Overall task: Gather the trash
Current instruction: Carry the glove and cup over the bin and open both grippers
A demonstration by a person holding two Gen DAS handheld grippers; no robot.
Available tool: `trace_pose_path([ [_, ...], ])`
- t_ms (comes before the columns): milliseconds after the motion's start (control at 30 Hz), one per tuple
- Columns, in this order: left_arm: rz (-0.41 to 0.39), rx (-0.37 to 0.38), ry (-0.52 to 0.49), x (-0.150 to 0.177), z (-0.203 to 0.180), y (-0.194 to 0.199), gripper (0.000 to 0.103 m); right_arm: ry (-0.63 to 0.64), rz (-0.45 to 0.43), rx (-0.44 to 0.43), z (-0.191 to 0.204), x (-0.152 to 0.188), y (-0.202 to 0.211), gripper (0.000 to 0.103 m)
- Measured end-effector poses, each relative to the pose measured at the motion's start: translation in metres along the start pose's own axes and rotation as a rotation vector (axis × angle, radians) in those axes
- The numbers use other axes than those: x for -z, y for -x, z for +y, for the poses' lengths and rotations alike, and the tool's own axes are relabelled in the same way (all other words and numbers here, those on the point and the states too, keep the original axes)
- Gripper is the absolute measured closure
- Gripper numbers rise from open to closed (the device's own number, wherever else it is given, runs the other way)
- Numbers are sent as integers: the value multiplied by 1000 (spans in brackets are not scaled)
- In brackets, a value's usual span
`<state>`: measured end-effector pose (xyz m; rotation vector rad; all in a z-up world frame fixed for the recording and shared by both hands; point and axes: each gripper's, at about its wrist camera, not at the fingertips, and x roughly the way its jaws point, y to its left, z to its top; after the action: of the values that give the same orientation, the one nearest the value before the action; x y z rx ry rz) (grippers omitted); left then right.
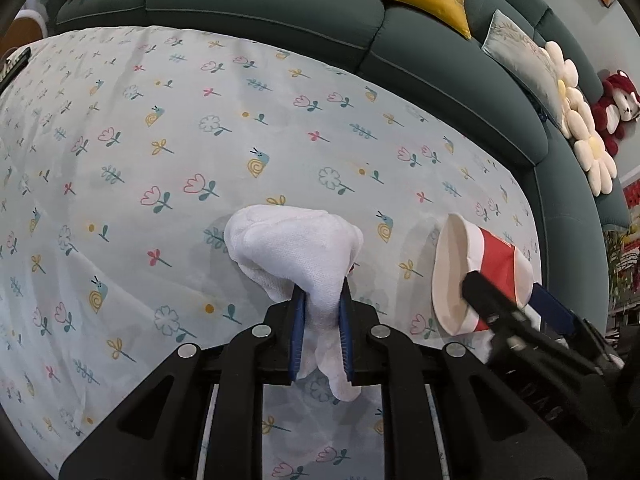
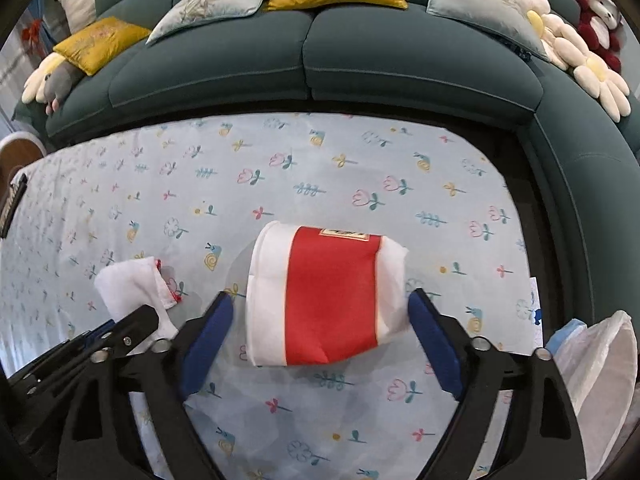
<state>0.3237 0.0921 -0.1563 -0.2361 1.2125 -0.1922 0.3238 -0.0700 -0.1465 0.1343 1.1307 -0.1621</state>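
Tissue [image 1: 296, 252] and cup [image 2: 320, 300] on floral tablecloth [image 2: 360, 168] by sofa [image 2: 400, 60].

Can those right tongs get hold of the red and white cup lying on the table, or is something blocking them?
Probably yes. The right tongs stand open with the cup lying on its side between the blue pads, nothing between pads and cup. The left tongs, shut on a tissue, sit off to the side, clear of it.

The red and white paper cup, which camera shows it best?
The right wrist view: the paper cup lies on its side, centred and unobstructed between the open right tool. The left wrist view shows it at the right edge, partly hidden by that tool.
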Motion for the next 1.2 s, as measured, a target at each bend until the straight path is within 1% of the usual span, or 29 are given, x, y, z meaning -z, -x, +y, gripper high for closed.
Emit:
trace_pose_path([
  [200, -1, -1, 7, -2, -3, -3, 88, -26, 25, -8, -3, 2, -13, 17],
  [267, -4, -6, -4, -1, -6, -2, 88, -22, 32, -11, -4, 4, -16, 20],
  [300, -5, -6, -6, 0, -7, -2, 88, -23, 33, -14, -6, 5, -16, 20],
  [533, -7, 1, -25, 7, -20, 9, 88, -54, -7, -25, -21, 17, 7, 21],
  [700, -11, 14, -51, 22, -40, 24, 88, -74, -28, -30, -38, 30, 36, 21],
  [800, -17, 25, -73, 33, -56, 37, 89, -96, -52, -26, -54, 41, 60, 20],
  [967, -31, 47, -118, 56, -88, 62, 89, -126, -93, -17, -82, 60, 101, 20],
  [1200, -50, 75, -212, 98, -143, 96, 89, -163, -157, 14, -131, 98, 159, 20],
])
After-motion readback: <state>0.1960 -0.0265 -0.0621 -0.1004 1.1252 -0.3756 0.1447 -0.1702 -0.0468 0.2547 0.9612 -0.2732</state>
